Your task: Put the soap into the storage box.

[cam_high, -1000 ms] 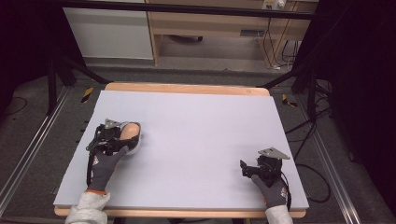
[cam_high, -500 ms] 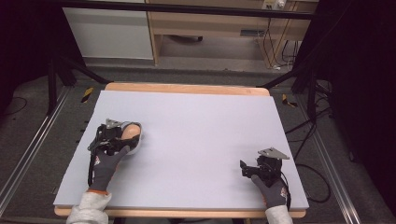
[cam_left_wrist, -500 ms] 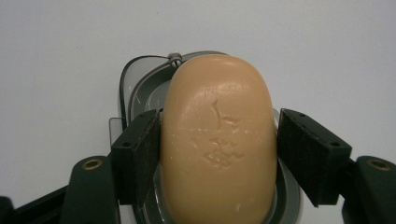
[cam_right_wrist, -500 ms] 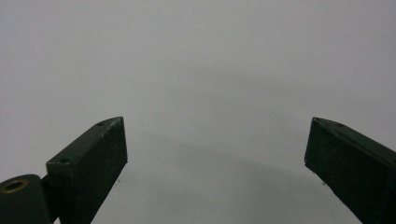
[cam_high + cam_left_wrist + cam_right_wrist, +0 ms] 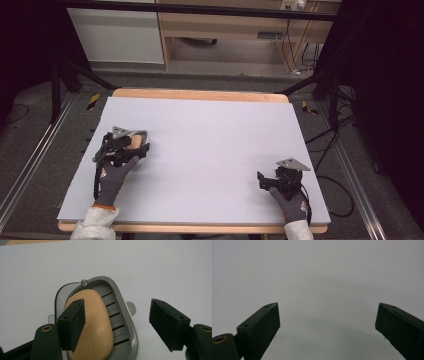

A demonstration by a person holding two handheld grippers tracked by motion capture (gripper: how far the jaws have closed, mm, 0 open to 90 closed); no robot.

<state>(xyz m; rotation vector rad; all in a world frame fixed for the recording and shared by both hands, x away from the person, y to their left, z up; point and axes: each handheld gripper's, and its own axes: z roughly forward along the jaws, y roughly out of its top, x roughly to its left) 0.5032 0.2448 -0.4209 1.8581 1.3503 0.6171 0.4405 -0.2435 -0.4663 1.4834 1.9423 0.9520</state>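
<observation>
1. A big white board [image 5: 210, 150] covers the table. A wooden edge [image 5: 200, 94] peeks out at the far side.
2. The left gripper [image 5: 131, 146] sits near the left edge of the board, about halfway up it. A gloved left hand [image 5: 112, 172] holds it.
3. In the left gripper view, its jaws are spread wide. One jaw is over the soap and the other is out past the dish rim, over bare board. They squeeze nothing.
4. Between the jaws lies a grey soap dish [image 5: 123, 315] with slots in its floor. It rests flat on the board.
5. A tan bar of soap [image 5: 95, 327] lies in the dish. It fills the left part, and the slots show on the right.
6. The right gripper [image 5: 267, 181] sits near the front right corner of the board, close to the front edge. A gloved right hand [image 5: 292, 200] holds it.
7. In the right gripper view, its jaws are spread wide too, with just flat white board between them.
8. The two grippers are well apart. The whole middle and far part of the board is open room.
9. Past the right edge, black cables [image 5: 330, 140] lie on the floor.
</observation>
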